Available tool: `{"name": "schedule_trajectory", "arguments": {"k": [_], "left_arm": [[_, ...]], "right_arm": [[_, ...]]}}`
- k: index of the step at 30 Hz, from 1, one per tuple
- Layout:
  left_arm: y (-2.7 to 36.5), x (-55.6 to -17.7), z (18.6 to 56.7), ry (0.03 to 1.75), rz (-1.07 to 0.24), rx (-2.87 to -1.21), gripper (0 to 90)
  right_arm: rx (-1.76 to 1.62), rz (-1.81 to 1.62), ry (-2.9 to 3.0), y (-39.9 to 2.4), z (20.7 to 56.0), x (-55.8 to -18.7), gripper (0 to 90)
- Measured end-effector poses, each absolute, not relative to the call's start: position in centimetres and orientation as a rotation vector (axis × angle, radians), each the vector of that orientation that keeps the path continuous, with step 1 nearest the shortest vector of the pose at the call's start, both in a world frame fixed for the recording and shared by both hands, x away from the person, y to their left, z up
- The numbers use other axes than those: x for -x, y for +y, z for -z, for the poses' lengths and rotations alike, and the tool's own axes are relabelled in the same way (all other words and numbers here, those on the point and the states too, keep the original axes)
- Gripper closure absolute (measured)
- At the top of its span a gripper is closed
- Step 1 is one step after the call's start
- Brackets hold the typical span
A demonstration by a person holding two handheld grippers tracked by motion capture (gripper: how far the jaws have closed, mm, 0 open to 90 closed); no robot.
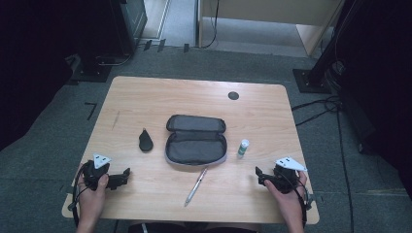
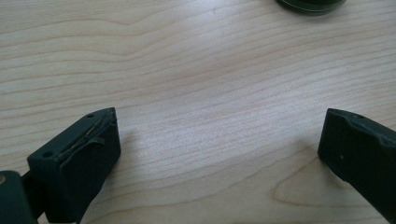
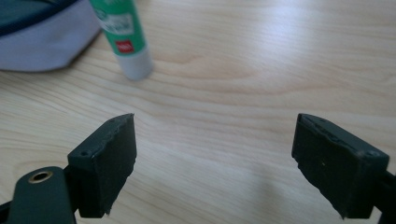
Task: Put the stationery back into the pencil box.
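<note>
An open grey pencil case (image 1: 196, 141) lies in the middle of the wooden table (image 1: 145, 97). A green-and-white glue stick (image 1: 243, 147) stands just right of it, seen close up (image 3: 123, 35) beside the case's edge (image 3: 42, 42). A silver pen (image 1: 196, 186) lies in front of the case, and a small black teardrop-shaped object (image 1: 145, 141) lies to its left. My left gripper (image 1: 124, 175) rests near the front left, open over bare wood (image 2: 219, 140). My right gripper (image 1: 259, 175) sits at the front right, open and empty (image 3: 215, 158).
A round black grommet (image 1: 233, 95) sits near the table's far edge. Dark stands and cables crowd the floor around the table. A dark object's rim (image 2: 310, 4) shows at the top of the left gripper view.
</note>
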State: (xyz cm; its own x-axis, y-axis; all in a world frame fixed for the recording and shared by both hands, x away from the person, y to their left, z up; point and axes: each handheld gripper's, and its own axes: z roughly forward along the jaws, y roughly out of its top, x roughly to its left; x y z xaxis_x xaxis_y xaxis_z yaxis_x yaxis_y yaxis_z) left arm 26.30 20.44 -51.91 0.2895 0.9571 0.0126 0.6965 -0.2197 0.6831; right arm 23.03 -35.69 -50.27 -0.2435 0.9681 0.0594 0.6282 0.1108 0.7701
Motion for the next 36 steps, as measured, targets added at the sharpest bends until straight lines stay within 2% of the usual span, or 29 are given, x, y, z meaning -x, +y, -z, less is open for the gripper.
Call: {"name": "schedule_trajectory", "arguments": {"k": [9,19,36], "left_arm": [[20.4,-26.3,51.9,1.465,-0.594,-1.999,0.0],[20.4,-26.4,51.9,1.459,-0.590,-2.001,0.0],[20.4,-26.4,51.9,1.459,-0.589,-2.002,0.0]], "right_arm": [[-1.495,-1.057,1.946,-33.9,48.4,-23.7,17.0],[-1.445,-1.160,1.960,-32.2,46.7,-24.8,26.6],[-1.458,-1.163,1.955,-30.7,46.5,-27.4,33.1]]}}
